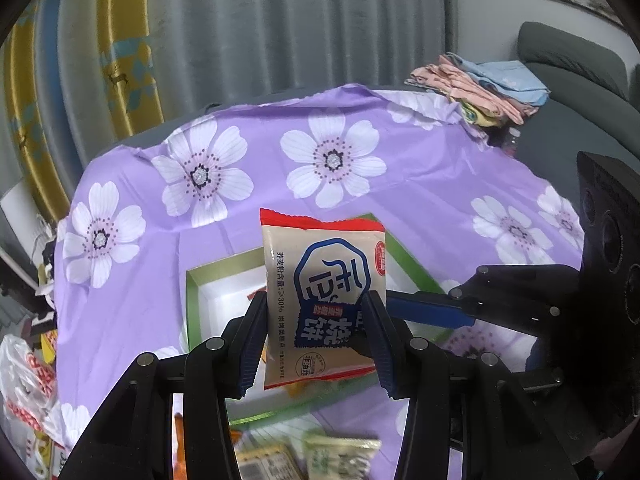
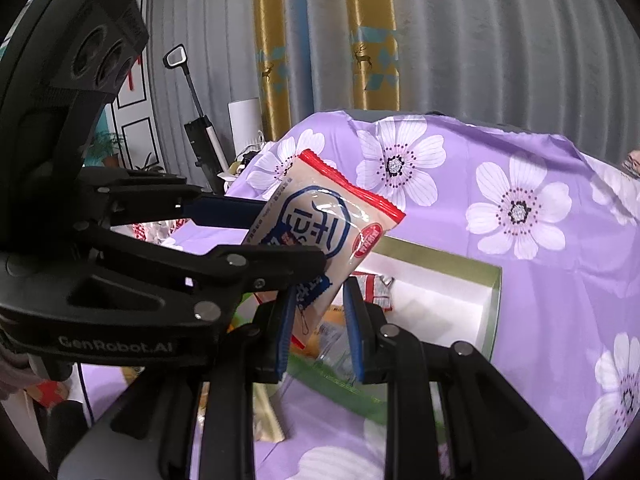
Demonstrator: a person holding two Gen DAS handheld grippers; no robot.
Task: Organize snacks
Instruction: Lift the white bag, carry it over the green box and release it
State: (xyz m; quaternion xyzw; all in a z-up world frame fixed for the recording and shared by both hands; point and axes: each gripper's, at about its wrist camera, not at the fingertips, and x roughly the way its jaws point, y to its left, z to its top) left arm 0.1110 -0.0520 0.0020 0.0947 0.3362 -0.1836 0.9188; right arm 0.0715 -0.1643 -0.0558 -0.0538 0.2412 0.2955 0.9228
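Black linkages and blue pads of the left gripper (image 1: 316,336) fill the bottom of the left wrist view, and they are clamped on a beige snack packet (image 1: 322,300) with red sealed ends, which stands upright in the air above a green-rimmed box (image 1: 192,304). To the right of it, the right gripper (image 1: 432,308) reaches in from the side. In the right wrist view, its fingers (image 2: 354,328) sit on both sides of the lower end of the same snack packet (image 2: 320,216), with a gap visible on the right side; I cannot tell if they press it. Further right lies the white inside of the box (image 2: 440,296), with a few packets already in it, on a purple flowered cloth (image 2: 560,260).

I judge the packet is light, its film smooth and a little slippery, and the content probably brittle. It is better to hold it by the flat body near a sealed end, with soft pressure.
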